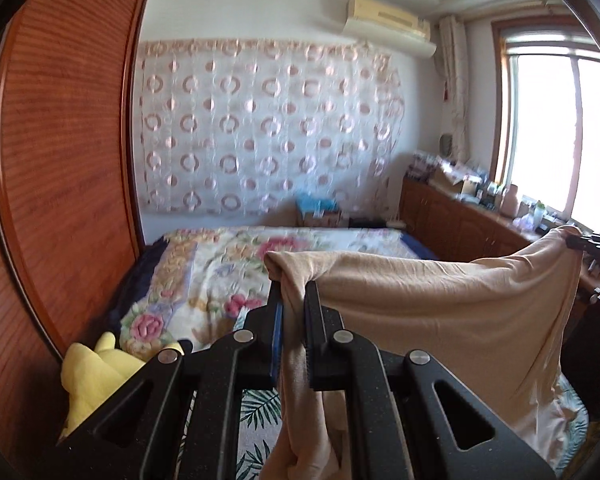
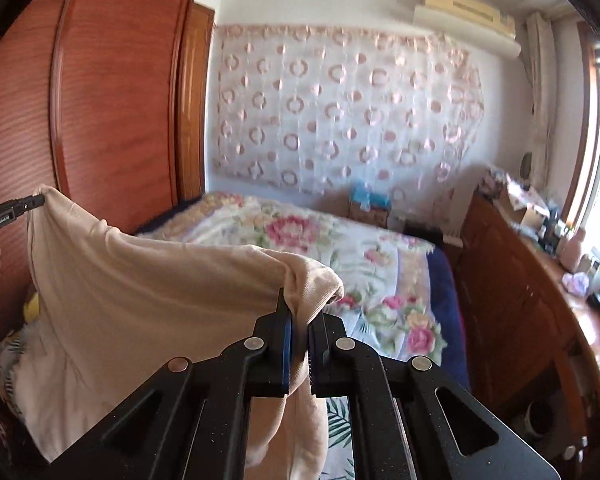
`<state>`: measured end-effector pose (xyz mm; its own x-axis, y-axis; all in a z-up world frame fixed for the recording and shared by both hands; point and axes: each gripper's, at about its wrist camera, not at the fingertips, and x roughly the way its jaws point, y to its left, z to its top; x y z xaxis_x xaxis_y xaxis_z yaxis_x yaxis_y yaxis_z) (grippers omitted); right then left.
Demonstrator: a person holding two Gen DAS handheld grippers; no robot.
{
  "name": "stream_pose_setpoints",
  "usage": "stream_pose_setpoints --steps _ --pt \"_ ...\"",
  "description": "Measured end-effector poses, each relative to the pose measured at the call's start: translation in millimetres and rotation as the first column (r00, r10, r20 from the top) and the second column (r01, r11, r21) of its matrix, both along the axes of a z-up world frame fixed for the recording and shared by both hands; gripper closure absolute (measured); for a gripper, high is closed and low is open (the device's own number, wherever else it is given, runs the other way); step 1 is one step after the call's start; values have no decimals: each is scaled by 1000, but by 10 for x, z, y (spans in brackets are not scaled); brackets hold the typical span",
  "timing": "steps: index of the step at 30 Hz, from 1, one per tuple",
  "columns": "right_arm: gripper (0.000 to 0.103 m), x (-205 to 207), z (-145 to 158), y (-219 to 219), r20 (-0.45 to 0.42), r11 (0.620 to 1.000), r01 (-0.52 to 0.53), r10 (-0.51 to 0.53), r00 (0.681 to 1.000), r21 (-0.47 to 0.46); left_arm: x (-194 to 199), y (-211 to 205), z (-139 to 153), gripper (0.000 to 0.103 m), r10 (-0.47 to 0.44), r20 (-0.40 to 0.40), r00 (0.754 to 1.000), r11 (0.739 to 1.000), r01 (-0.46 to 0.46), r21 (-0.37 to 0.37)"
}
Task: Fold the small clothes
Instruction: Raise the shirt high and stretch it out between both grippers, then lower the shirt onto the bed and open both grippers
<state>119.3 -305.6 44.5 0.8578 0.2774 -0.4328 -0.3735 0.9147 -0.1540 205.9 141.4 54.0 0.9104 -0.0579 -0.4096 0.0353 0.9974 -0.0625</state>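
A beige garment (image 1: pixel 440 304) hangs spread in the air between my two grippers, above the bed. My left gripper (image 1: pixel 294 288) is shut on one top corner of it, and cloth trails down between its fingers. In the left wrist view the right gripper (image 1: pixel 580 242) shows at the far right edge, pinching the other corner. In the right wrist view my right gripper (image 2: pixel 300 308) is shut on a bunched corner of the beige garment (image 2: pixel 148 300). There the left gripper (image 2: pixel 36 200) holds the far corner at the left edge, with a hand below it.
A bed with a floral blanket (image 1: pixel 228 264) lies ahead, and a leaf-print sheet (image 1: pixel 260 408) below the grippers. A yellow plush toy (image 1: pixel 96 376) sits at the left by the wooden wardrobe (image 1: pixel 60 160). A cluttered wooden cabinet (image 2: pixel 520 288) runs along the window side.
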Motion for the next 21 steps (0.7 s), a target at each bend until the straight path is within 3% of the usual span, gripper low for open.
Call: stream_pose_setpoints --steps 3,8,14,21 --pt "97 433 -342 138 -62 1000 19 -21 998 -21 329 -23 -312 93 12 -64 998 1000 -12 -2" --pt "97 1024 -624 308 -129 998 43 -49 990 -49 679 -58 -632 93 23 -129 991 1000 -22 5" --pt "97 1618 -432 388 -187 997 58 -65 980 -43 942 -37 -846 93 20 -190 982 1000 -19 6" --pt "97 1718 -503 376 -236 996 84 -88 968 -27 1173 -76 -1033 91 13 -245 969 999 -5 32"
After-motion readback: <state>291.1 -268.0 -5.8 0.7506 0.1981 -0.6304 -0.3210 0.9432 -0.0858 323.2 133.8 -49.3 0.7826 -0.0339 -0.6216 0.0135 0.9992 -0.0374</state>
